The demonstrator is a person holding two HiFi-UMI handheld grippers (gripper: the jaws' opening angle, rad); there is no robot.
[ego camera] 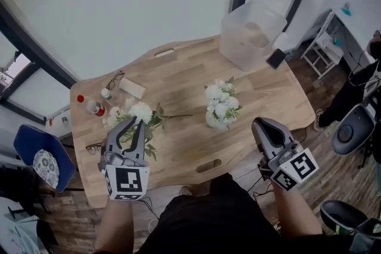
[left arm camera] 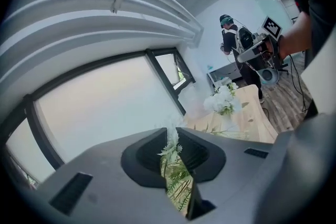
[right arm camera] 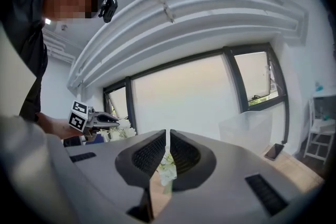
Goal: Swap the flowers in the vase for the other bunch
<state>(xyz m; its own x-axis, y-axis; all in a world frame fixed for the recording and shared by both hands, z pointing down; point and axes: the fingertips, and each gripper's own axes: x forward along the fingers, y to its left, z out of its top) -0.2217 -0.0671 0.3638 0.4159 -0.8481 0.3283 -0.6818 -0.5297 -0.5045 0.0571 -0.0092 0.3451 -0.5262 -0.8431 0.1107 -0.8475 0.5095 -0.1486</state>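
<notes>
A short white vase [ego camera: 212,121] with a bunch of white flowers [ego camera: 222,102] stands mid-table. The other bunch [ego camera: 144,112], white blooms with green leaves, lies flat at the left, its stem pointing right. My left gripper [ego camera: 136,121] hovers over that bunch's blooms, its jaws a narrow gap apart with nothing gripped. In the left gripper view the leaves [left arm camera: 176,176] show through the gap of the left gripper [left arm camera: 169,136]. My right gripper [ego camera: 257,123] is shut and empty, just right of the vase near the table's front edge. The right gripper [right arm camera: 167,134] aims towards the vase flowers [right arm camera: 167,173].
A clear plastic tub [ego camera: 251,33] and a dark phone [ego camera: 275,58] sit at the back right. Glasses [ego camera: 115,79], a white block [ego camera: 132,88] and small bottles [ego camera: 94,107] lie at the left. A blue chair [ego camera: 36,157] stands left, an office chair [ego camera: 351,128] right. Another person [left arm camera: 233,39] stands beyond.
</notes>
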